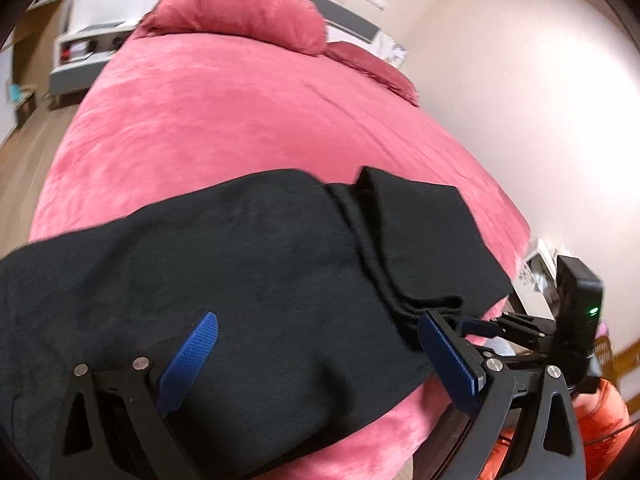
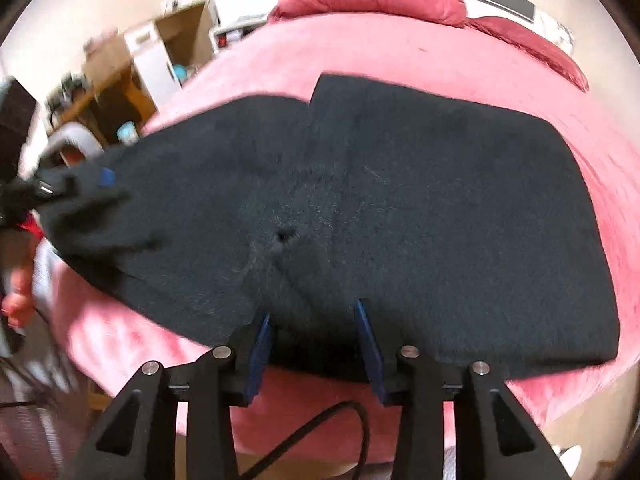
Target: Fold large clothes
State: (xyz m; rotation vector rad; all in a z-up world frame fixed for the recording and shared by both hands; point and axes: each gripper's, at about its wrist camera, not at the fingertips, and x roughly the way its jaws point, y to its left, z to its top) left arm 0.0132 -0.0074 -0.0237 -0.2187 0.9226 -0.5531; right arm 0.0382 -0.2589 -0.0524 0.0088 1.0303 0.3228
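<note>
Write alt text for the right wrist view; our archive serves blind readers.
A black garment lies spread on a pink bedspread, with the right gripper, jaws open, at its near edge. At far left, the left gripper meets the cloth's corner.

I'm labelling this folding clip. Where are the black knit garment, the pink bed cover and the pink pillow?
black knit garment (image 2: 440,200): right wrist view, flat middle panel.
pink bed cover (image 1: 240,120): left wrist view, bare stretch beyond the garment.
pink pillow (image 1: 240,12): left wrist view, its rounded front.
</note>
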